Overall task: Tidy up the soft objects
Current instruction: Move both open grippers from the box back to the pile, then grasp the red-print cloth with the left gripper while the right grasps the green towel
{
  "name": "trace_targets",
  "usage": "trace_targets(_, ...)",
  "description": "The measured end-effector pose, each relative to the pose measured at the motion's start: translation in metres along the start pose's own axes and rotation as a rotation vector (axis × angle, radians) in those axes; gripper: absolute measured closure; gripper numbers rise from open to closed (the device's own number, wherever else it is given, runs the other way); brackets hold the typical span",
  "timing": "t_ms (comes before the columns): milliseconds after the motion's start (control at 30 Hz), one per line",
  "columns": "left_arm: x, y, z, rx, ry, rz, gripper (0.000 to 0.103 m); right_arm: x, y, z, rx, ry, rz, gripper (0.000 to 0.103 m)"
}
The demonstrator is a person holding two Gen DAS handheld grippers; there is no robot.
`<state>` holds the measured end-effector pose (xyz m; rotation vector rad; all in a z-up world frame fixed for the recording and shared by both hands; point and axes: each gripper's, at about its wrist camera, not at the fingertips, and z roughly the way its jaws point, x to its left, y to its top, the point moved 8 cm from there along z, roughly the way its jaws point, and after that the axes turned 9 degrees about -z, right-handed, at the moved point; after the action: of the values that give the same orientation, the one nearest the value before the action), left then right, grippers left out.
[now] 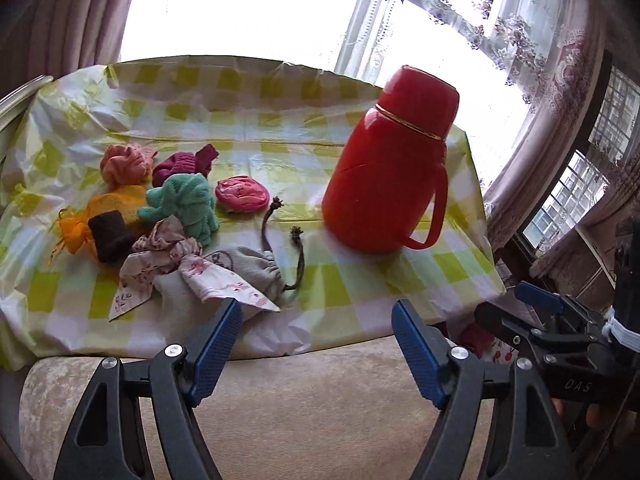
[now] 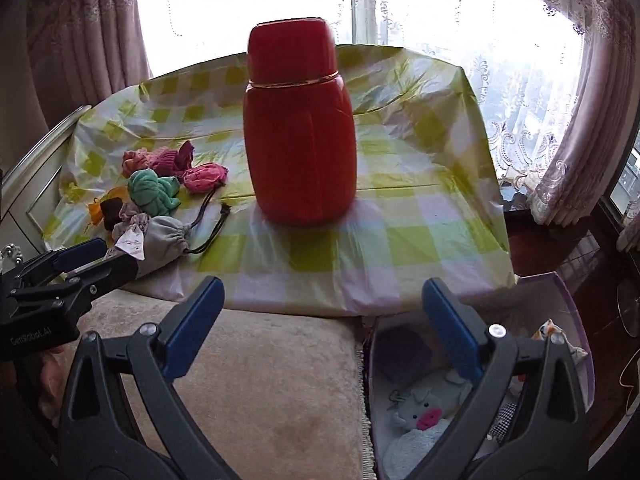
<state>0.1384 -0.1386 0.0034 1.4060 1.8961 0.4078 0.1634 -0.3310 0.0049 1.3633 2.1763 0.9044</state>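
Lying beyond left claw (image 1: 316, 344), soft pile (image 1: 176, 204)

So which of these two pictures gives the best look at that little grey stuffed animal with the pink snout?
The right wrist view. The grey stuffed animal lies in the box beside the sofa, partly behind a finger of the right tool. The left wrist view does not show it; only a scrap of red and cherry-print fabric peeks out there.

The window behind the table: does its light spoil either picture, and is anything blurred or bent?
Left wrist view: the window is blown out white, and the checked tablecloth bends with the fisheye. Right wrist view: the same glare; the red plastic thermos jug stands backlit and a little soft.
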Motion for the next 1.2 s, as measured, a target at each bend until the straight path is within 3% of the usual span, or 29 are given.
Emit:
trace_targets(167, 0.049, 0.006, -0.003, 0.009, 0.036, -0.120, 0.037, 0.038, 0.004, 0.026, 0.036, 0.087, -0.032, 0.003)
trace_targets(500, 0.106, 0.024, 0.014, 0.042, 0.060, -0.266, 0.037, 0.077, 0.022, 0.060, 0.070, 0.160, -0.090, 0.003)
trace_targets(1133, 0.136, 0.056, 0.107, 0.226, 0.070, -0.340, 0.037, 0.116, 0.079, 0.117, 0.059, 0.233, -0.126, 0.003)
trace_targets(1167, 0.137, 0.056, 0.111, 0.235, 0.072, -0.338, 0.038, 0.118, 0.082, 0.120, 0.058, 0.236, -0.127, 0.003)
trace_targets(1200, 0.138, 0.055, 0.113, 0.239, 0.072, -0.338, 0.051, 0.121, 0.085, 0.122, 0.057, 0.239, -0.129, 0.003)
